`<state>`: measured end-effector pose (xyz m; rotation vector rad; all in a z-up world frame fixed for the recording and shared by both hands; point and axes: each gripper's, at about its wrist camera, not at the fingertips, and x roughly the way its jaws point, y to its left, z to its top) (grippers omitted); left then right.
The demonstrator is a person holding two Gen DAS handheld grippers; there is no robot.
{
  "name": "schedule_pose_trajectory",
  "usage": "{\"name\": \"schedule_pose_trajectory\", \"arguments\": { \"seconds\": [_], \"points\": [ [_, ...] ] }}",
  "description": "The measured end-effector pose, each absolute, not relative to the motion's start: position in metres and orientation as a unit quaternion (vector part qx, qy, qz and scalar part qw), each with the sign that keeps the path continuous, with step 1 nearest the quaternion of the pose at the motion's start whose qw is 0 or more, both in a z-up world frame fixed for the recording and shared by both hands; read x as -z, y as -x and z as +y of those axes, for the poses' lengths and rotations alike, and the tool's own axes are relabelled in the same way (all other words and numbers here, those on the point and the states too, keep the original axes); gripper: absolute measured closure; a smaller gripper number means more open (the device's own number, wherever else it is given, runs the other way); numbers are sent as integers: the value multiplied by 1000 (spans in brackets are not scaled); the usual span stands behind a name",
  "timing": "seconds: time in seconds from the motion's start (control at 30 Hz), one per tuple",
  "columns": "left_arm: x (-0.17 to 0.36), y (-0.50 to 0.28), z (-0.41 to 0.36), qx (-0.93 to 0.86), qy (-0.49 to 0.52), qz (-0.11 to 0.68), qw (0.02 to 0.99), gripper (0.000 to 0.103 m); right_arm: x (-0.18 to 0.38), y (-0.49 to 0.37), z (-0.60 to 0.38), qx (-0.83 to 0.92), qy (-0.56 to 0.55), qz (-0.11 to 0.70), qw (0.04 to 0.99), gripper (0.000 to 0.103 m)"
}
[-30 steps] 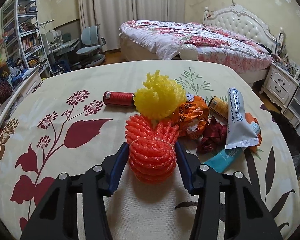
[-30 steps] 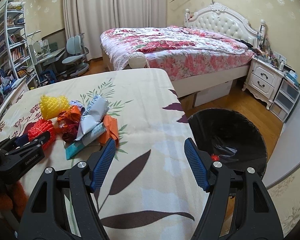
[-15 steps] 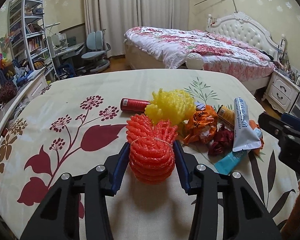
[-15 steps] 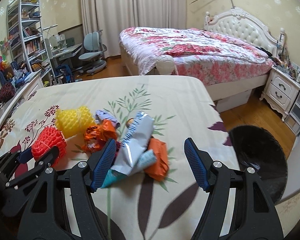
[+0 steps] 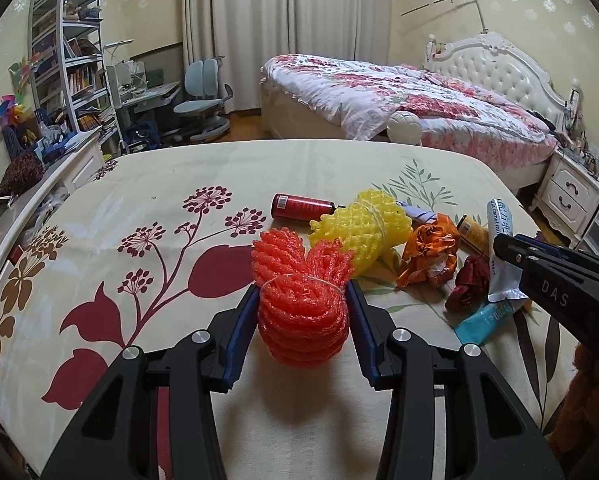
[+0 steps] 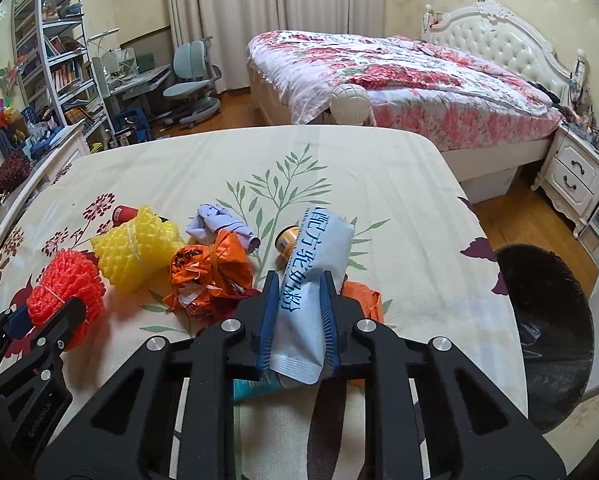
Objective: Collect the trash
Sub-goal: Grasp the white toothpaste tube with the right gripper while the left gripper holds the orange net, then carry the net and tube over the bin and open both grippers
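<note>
My left gripper (image 5: pixel 302 312) is shut on a red foam net (image 5: pixel 301 300), its blue pads pressed to both sides; the same red foam net (image 6: pixel 65 288) shows in the right wrist view. My right gripper (image 6: pixel 297 318) has just closed on a pale blue powder sachet (image 6: pixel 311 280), which stands up between its pads. In the left wrist view the right gripper (image 5: pixel 511 250) sits on that powder sachet (image 5: pixel 499 264). A yellow foam net (image 6: pixel 137 248), an orange wrapper (image 6: pixel 209 272), a red can (image 5: pixel 299 207) and a small yellow jar (image 6: pixel 287 240) lie in the pile.
The trash lies on a cream flowered tabletop (image 6: pixel 379 184). A black-lined bin (image 6: pixel 547 320) stands on the floor off the table's right edge. A crumpled lilac paper (image 6: pixel 219 224) and a teal packet (image 5: pixel 485 318) are in the pile. A bed (image 6: pixel 399 76) and shelves (image 6: pixel 59 60) stand behind.
My right gripper swung left from the bin side to the pile and closed on the powder sachet. My left gripper kept its grip on the red net and drew back slightly.
</note>
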<state>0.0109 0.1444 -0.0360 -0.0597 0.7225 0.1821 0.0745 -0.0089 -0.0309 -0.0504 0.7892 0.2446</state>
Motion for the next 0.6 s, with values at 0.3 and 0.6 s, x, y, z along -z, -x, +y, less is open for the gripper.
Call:
{"name": "schedule_pose_trajectory", "arguments": {
  "seconds": [0.3,0.6],
  "points": [
    [32,-5,146,-87,35,347,933,58,12,-61,-11,-123,23,356,926,87],
    [26,1,139,-77,33,338,937,58,4,-31,-31,-120,27,347,930,87]
  ]
}}
